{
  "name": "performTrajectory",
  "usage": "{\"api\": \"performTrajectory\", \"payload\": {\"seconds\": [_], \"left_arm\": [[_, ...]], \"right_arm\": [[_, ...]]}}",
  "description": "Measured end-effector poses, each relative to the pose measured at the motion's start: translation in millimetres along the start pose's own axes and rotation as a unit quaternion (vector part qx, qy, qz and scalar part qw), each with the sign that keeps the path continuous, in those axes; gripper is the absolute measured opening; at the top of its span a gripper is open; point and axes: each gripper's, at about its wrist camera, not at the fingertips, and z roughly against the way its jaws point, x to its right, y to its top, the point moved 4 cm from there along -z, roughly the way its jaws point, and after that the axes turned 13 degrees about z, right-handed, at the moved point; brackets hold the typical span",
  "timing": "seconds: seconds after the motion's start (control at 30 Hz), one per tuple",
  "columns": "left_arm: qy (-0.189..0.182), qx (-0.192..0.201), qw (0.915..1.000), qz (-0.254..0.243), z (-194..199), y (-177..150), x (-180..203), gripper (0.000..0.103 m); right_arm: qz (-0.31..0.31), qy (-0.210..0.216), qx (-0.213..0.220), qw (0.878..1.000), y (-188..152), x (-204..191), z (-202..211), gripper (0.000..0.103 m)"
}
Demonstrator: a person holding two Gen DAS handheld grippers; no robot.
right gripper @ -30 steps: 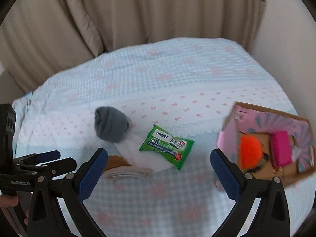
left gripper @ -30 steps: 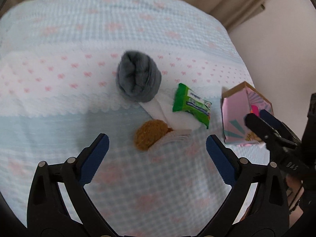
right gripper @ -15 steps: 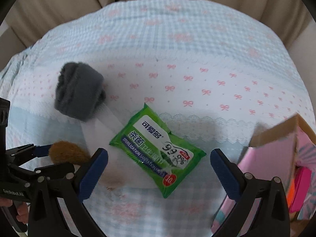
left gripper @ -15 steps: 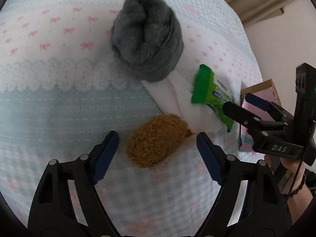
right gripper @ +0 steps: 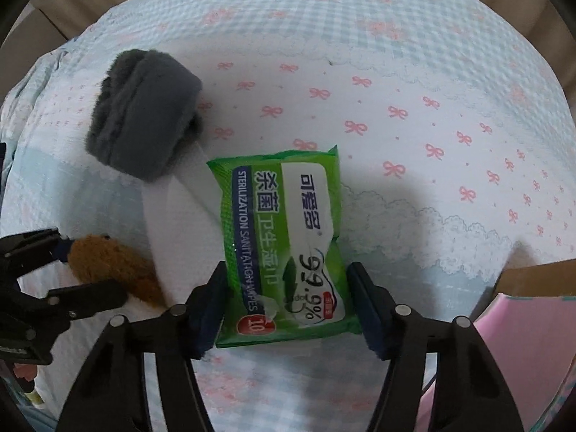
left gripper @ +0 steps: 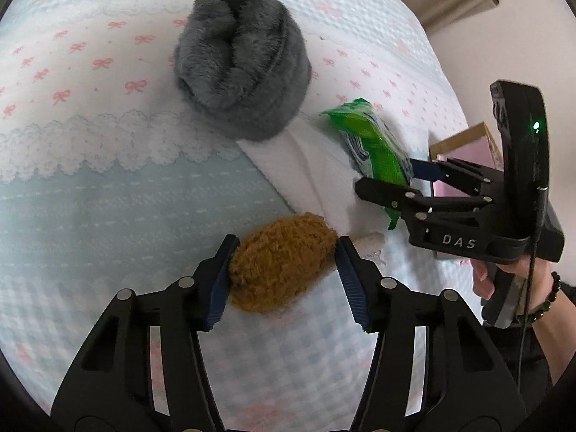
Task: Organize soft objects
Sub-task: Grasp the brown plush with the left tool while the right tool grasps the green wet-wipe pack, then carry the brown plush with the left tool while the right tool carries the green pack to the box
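So there are four soft things on the bed (left gripper: 90, 194), all bunched together. One brown fuzzy lump (left gripper: 280, 262), nubby like boucle and roughly egg-shaped, sits low centre in the left wrist view. The left claw (left gripper: 284, 270) has just been closing and its blue pads are pressed against both ends of the lump, so that's a grip. In the right wrist view the same lump shows at the lower left edge.

One green wipes pack (right gripper: 284, 248) is bottom centre of the right view, lying lengthwise between the right claw's fingers. The right claw (right gripper: 288, 288) has also just been closing; its pads meet the pack's long edges and the film looks a bit pinched there, so I'd call it gripping the pack. You can read "STERILIZATION SANITATION WIPES", "99.9%" and a "10" in a red circle, plus Chinese characters I won't try to type out.

One grey furry roll (left gripper: 241, 68), folded plush with a deep crease, is at the top of the left view. One white folded cloth (left gripper: 306, 165) lies under the pack, reaching from the roll to the lump.

The right claw's body says "DAS" in the left view, with a green light lit on its handle. One cardboard box (right gripper: 532, 277) with pink insides peeks in at the lower right of the right view.
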Motion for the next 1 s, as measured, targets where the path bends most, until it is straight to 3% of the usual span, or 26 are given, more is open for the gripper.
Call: {"api": "performTrajectory", "payload": {"seconds": [0.07, 0.1, 0.27, 0.6, 1.0], "left_arm": [[-0.004, 0.0, 1.0, -0.003, 1, -3, 0, 0.045], [0.0, 0.0, 1.0, -0.004, 1, -4, -1, 0.035], [-0.008, 0.002, 1.0, -0.001, 7, -4, -4, 0.033], [-0.008, 0.037, 0.9993, -0.005, 59, 3, 7, 0.032], [-0.024, 0.082, 0.996, -0.025, 161, 0, 68, 0.032]], "right_arm": [[-0.005, 0.002, 0.007, 1.0, -1, -3, 3, 0.055], [-0.007, 0.001, 0.011, 1.0, -2, -6, 5, 0.054], [-0.017, -0.01, 0.03, 0.999, -5, -11, 16, 0.047], [-0.053, -0.021, 0.079, 0.995, -11, -17, 67, 0.046], [-0.105, -0.046, 0.143, 0.983, -26, -23, 192, 0.046]]}}
